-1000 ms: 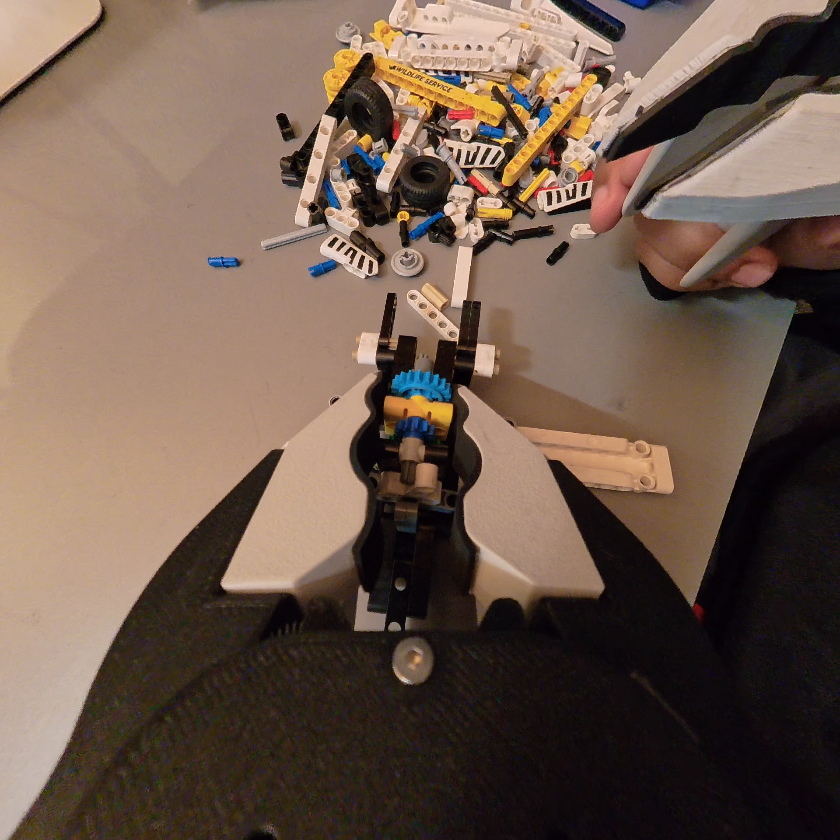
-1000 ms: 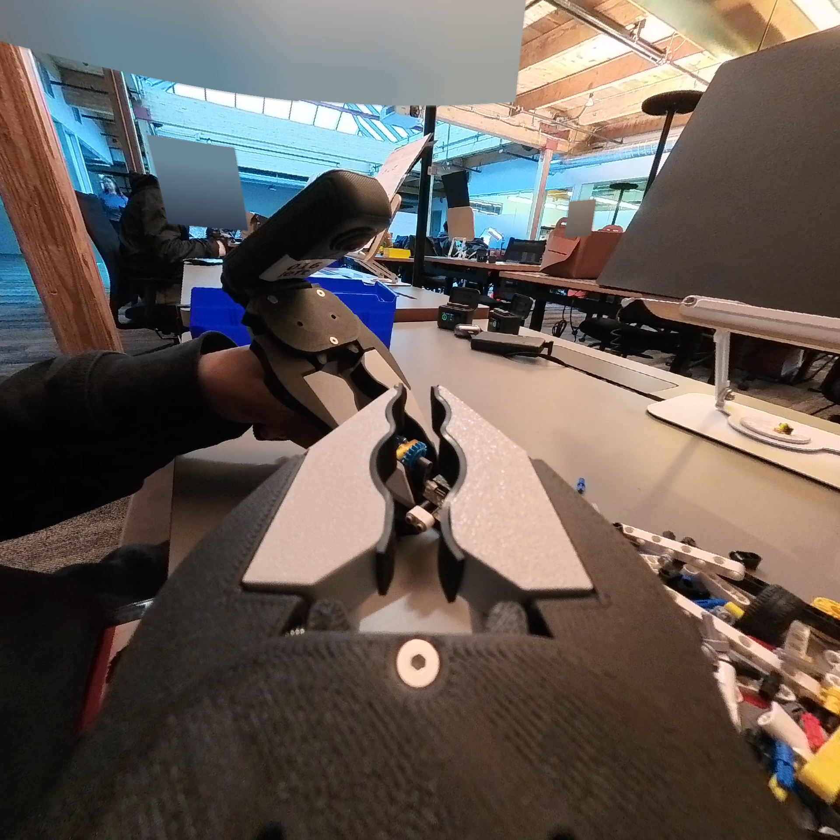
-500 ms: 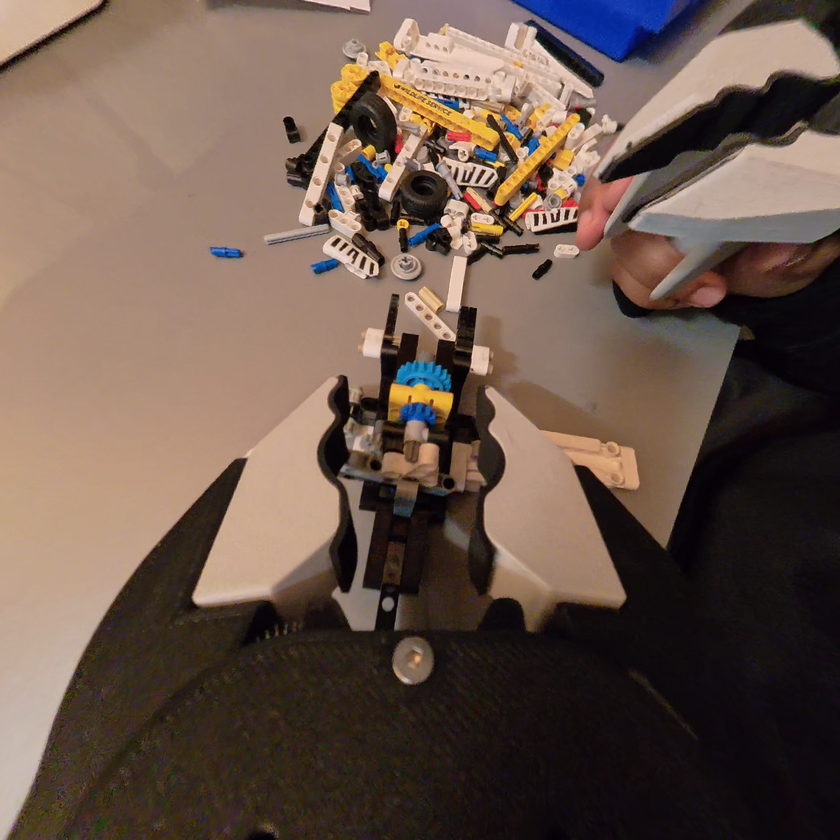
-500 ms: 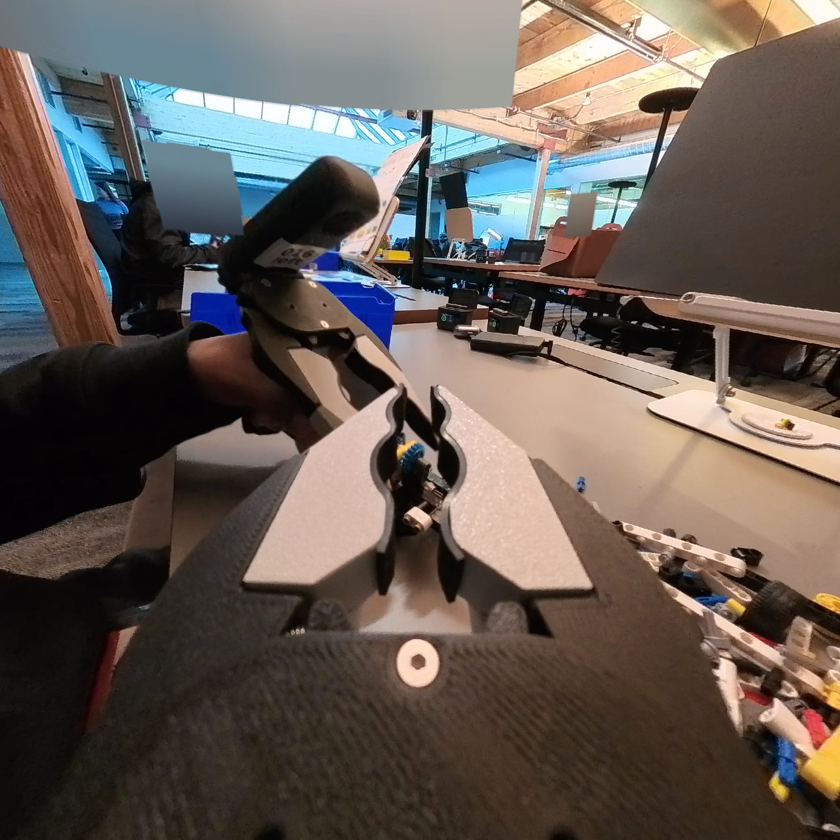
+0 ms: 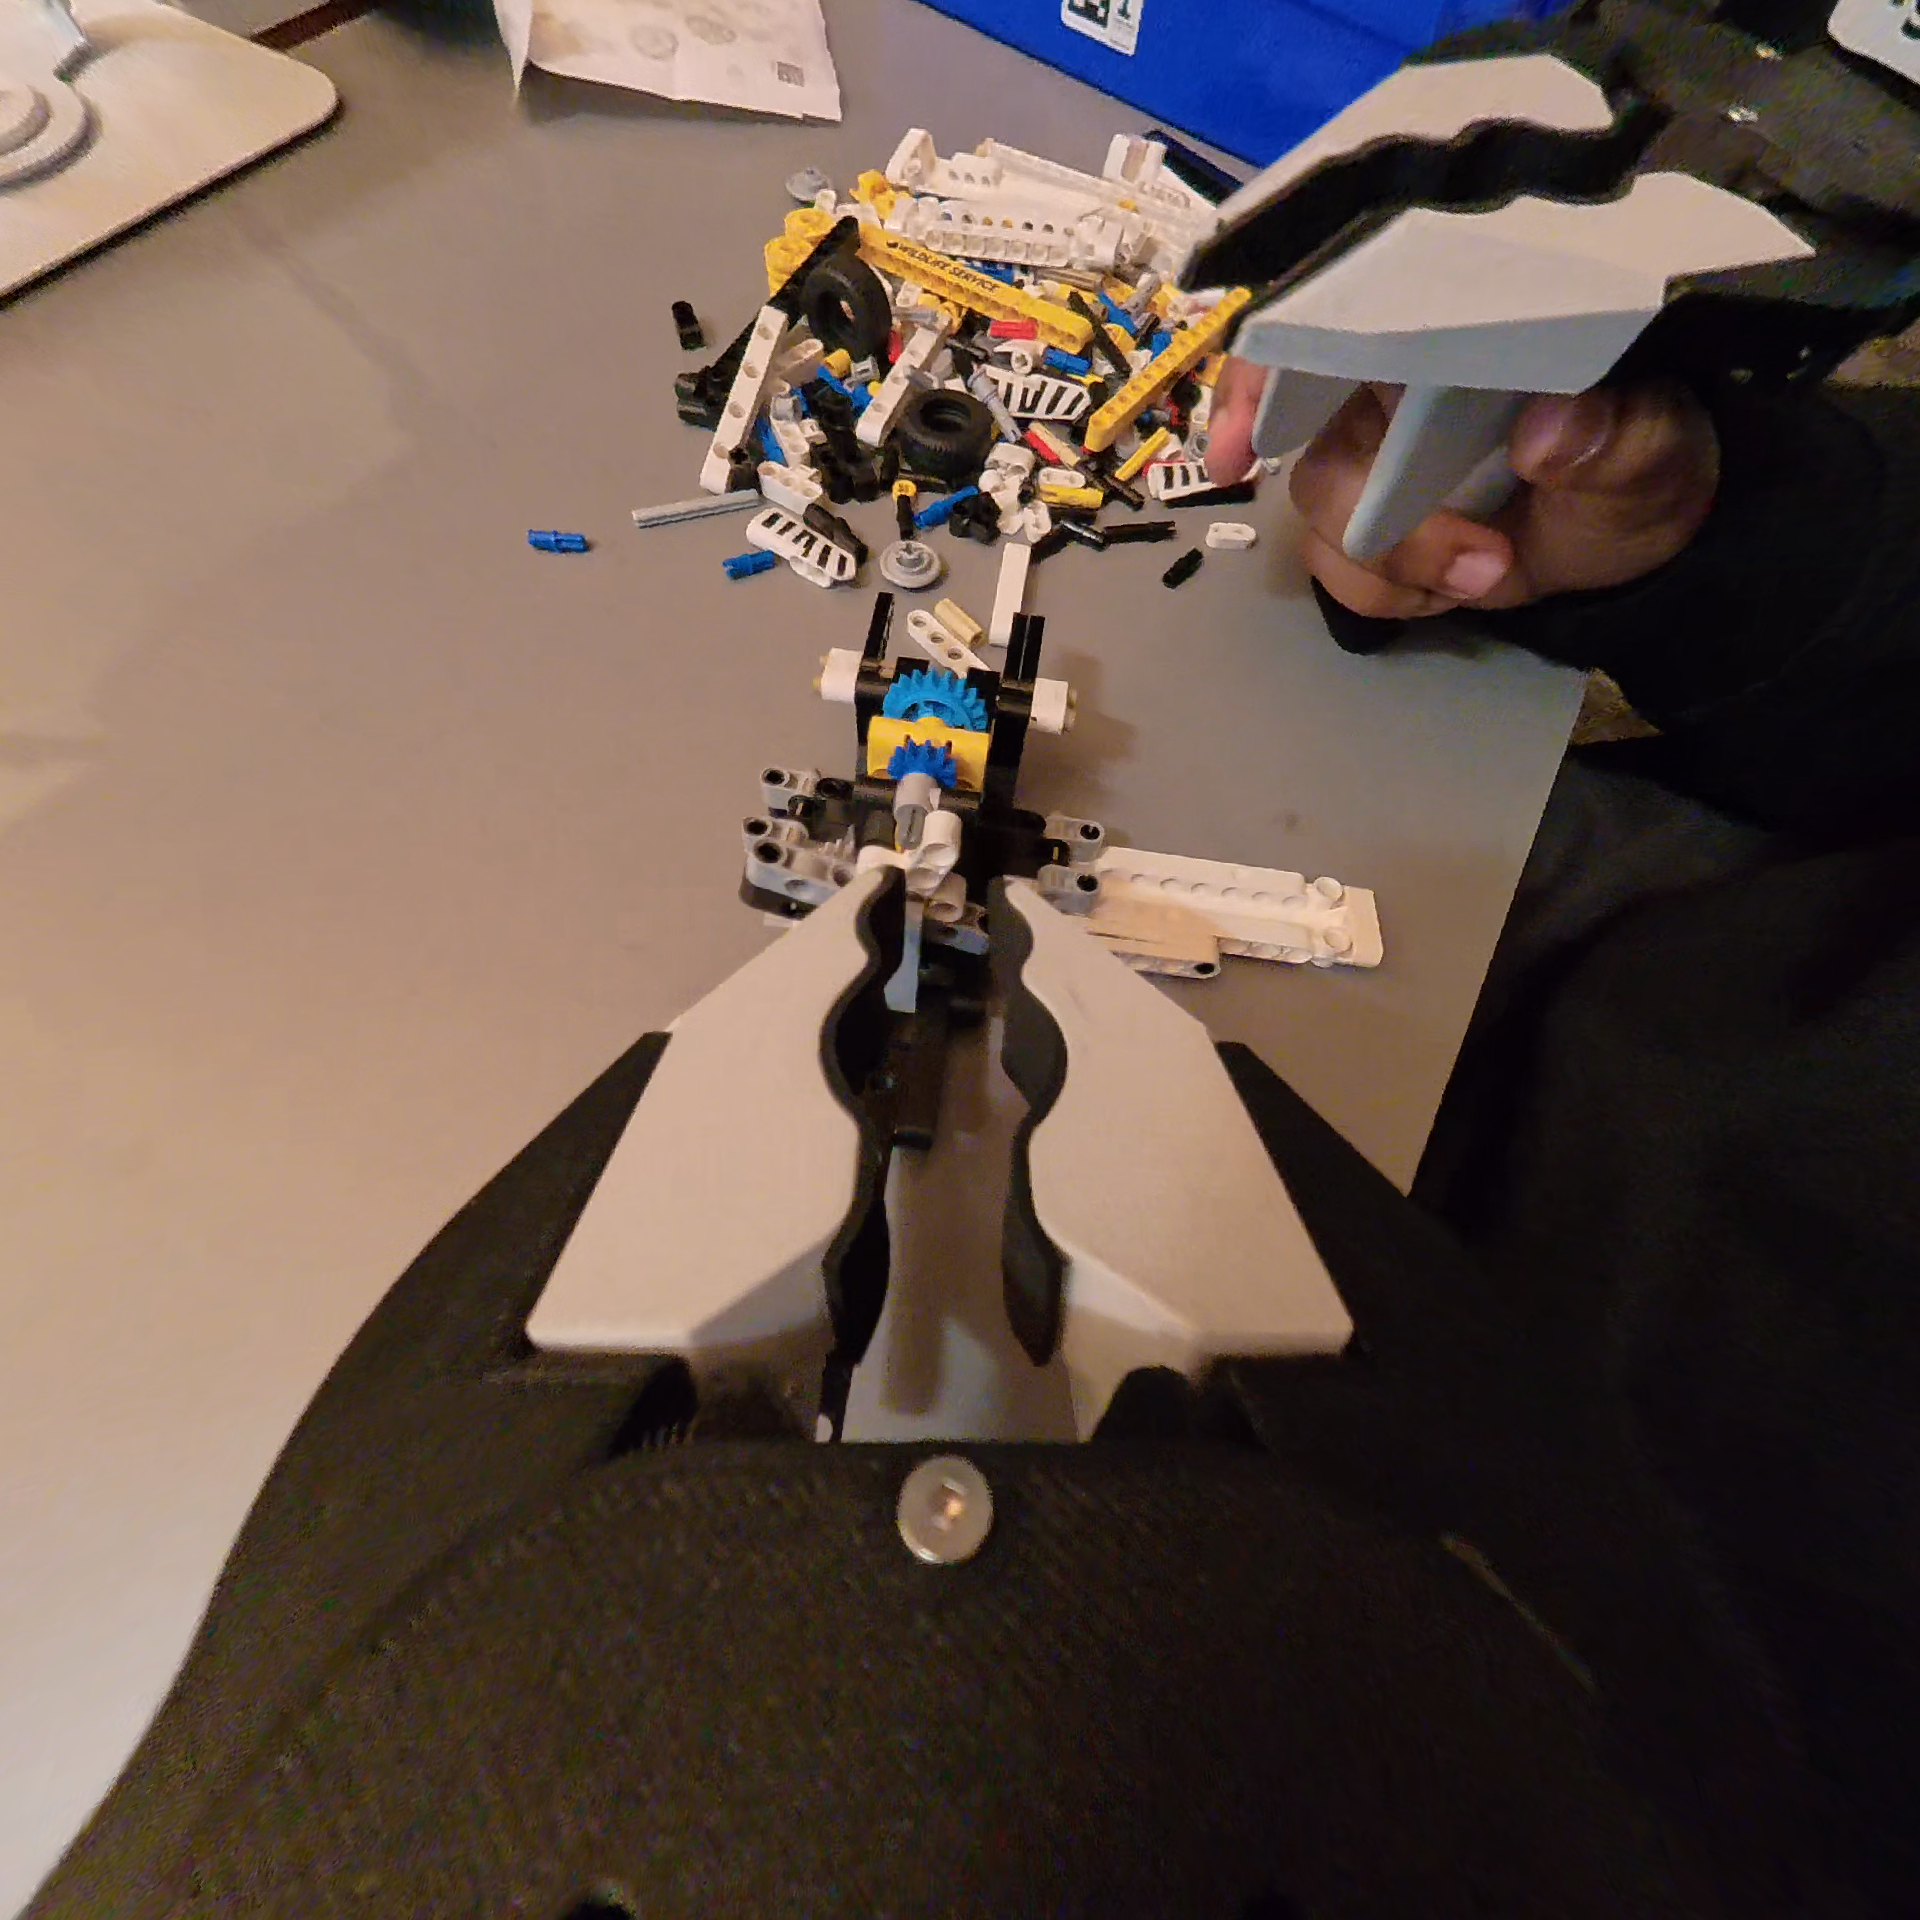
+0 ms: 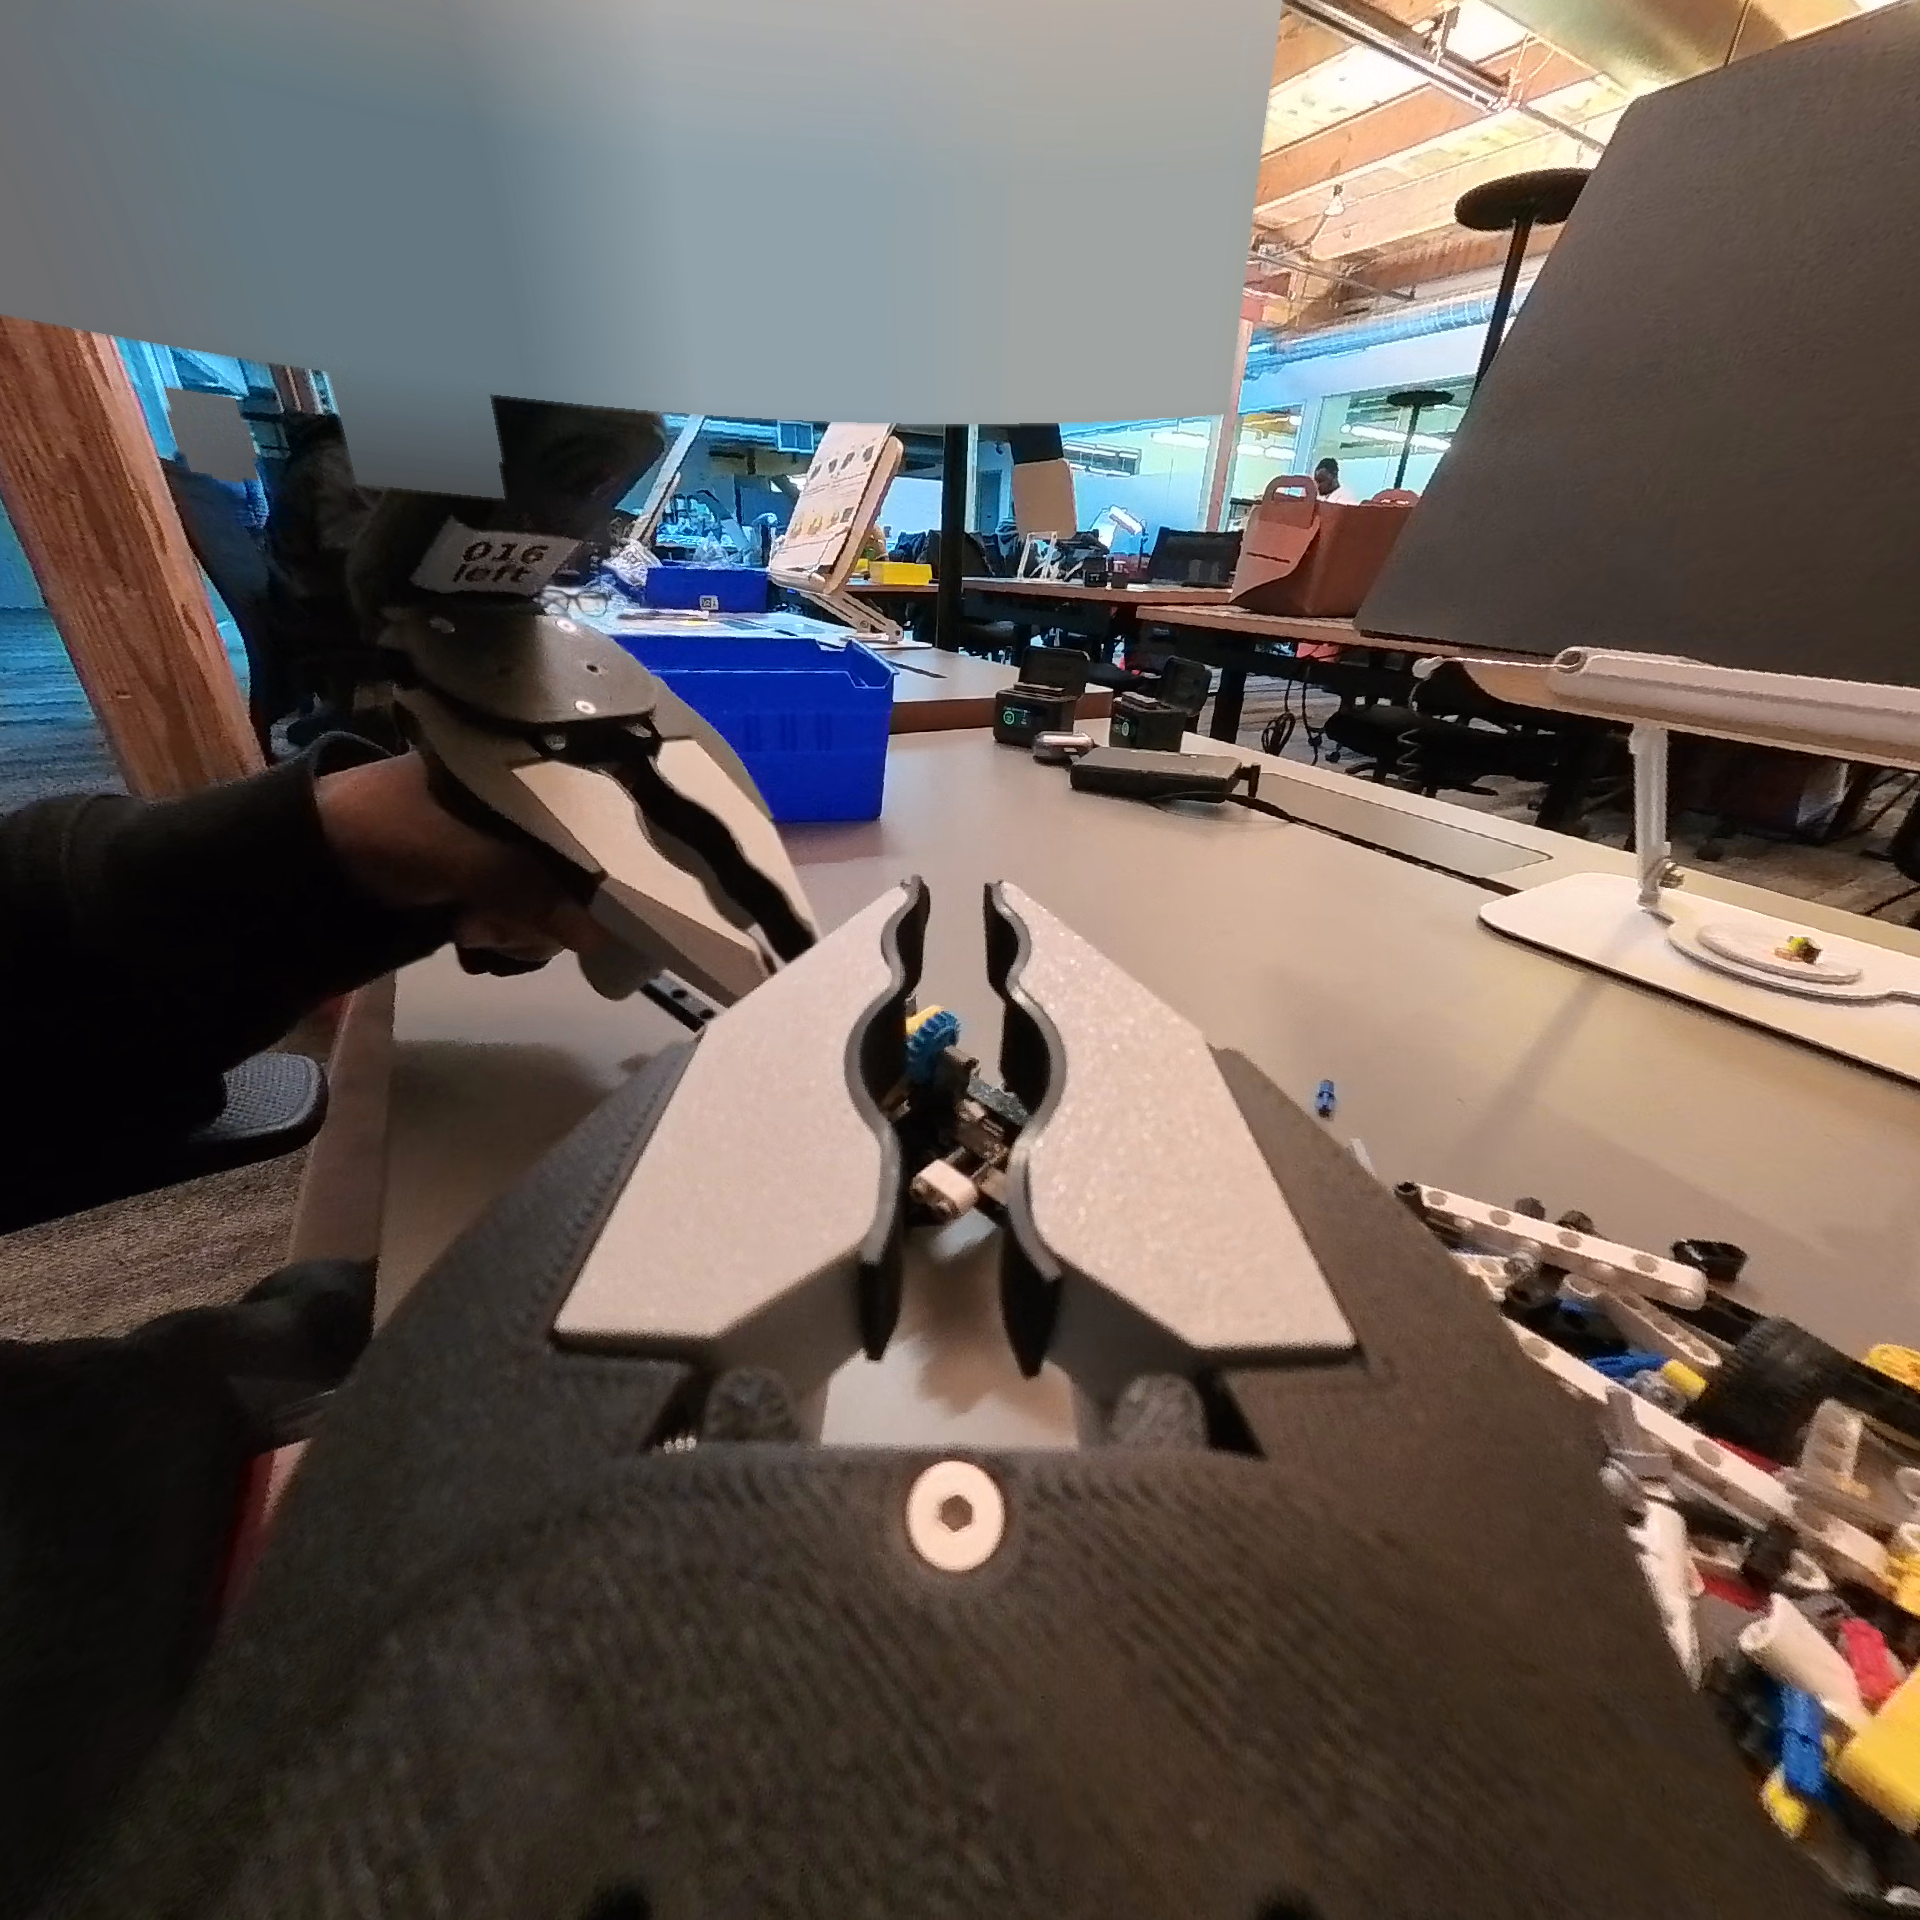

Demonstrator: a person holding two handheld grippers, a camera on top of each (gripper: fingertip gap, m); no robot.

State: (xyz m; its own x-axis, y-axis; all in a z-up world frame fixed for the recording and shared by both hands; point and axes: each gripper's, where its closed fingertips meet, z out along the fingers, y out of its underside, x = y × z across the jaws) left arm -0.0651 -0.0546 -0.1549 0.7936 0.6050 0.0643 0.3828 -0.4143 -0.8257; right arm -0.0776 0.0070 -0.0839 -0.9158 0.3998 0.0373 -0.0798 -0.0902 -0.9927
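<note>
A small brick-built assembly (image 5: pixel 925 769) has a black frame, a yellow block, two blue gears and grey side connectors. It sits near the front of the grey table (image 5: pixel 312 831). My left gripper (image 5: pixel 945 894) is shut on its narrow black and grey rear beam, with the gears pointing away from me. My right gripper (image 5: pixel 1216 307) hovers above and to the right, in a person's hand. Its jaws stand a narrow slit apart with nothing between them. In the right wrist view, the right gripper (image 6: pixel 951 894) looks down on the assembly (image 6: pixel 940 1091), and the left gripper (image 6: pixel 779 961) reaches in from the left.
A pile of loose white, yellow, black and blue pieces and tyres (image 5: pixel 987 343) lies beyond the assembly. A white panel piece (image 5: pixel 1247 914) lies just to its right, near the table's edge (image 5: pixel 1507 935). A blue bin (image 6: pixel 769 717), a paper sheet (image 5: pixel 675 52) and a lamp base (image 5: pixel 125 125) are farther back.
My left gripper held the assembly around its middle, opened wide, drew back along it and closed on the narrow rear beam. The right gripper stayed hovering with the same slit.
</note>
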